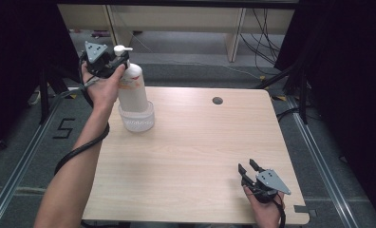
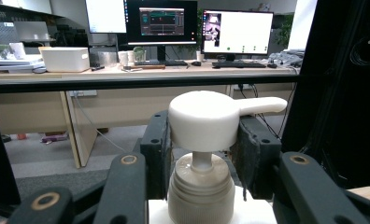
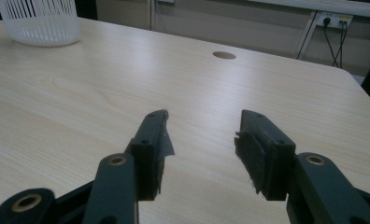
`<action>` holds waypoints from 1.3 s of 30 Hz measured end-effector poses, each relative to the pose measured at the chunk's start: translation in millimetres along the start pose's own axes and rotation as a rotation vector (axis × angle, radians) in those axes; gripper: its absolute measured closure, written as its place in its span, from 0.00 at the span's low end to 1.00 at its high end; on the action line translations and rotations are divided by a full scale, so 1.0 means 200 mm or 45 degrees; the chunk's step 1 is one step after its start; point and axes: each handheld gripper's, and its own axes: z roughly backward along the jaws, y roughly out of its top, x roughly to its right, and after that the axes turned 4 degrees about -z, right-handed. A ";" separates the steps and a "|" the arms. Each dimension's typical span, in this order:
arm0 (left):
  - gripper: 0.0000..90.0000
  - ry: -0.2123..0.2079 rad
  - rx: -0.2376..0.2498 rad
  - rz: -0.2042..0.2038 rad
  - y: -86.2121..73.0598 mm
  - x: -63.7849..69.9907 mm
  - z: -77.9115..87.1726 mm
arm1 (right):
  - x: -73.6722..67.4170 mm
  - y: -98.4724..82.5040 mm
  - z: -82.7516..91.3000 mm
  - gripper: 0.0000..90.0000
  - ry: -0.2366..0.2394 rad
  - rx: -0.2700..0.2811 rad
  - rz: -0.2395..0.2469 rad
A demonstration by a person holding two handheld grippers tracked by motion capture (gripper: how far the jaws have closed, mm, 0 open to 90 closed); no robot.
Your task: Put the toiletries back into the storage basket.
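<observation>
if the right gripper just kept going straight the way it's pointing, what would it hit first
Probably nothing soon: the right gripper points across bare table toward the round cable hole. The white basket sits well off to the side.

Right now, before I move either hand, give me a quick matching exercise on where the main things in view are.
1. white plastic pump bottle
2. left gripper
3. right gripper
4. round cable hole

a. open, low over bare wood at the table's near right
b. standing in the white slatted basket
c. far edge of the wooden table
d. around the pump head

Pairs: 1-b, 2-d, 3-a, 4-c
</observation>
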 end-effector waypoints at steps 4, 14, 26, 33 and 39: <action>0.66 0.011 -0.025 0.020 -0.02 0.00 0.00 | -0.01 0.00 0.00 0.58 0.010 -0.010 -0.021; 0.66 0.022 -0.054 0.027 -0.08 0.00 -0.01 | -0.01 0.00 0.00 0.58 0.012 -0.014 -0.020; 0.66 0.026 -0.078 0.032 -0.14 -0.01 -0.03 | -0.01 0.00 0.00 0.58 0.013 -0.016 -0.029; 0.66 0.027 -0.098 0.033 -0.17 0.00 -0.04 | -0.01 0.00 0.00 0.58 0.014 -0.020 -0.028; 0.66 0.028 -0.112 0.031 -0.20 0.00 -0.04 | -0.01 0.00 0.00 0.58 0.014 -0.020 -0.029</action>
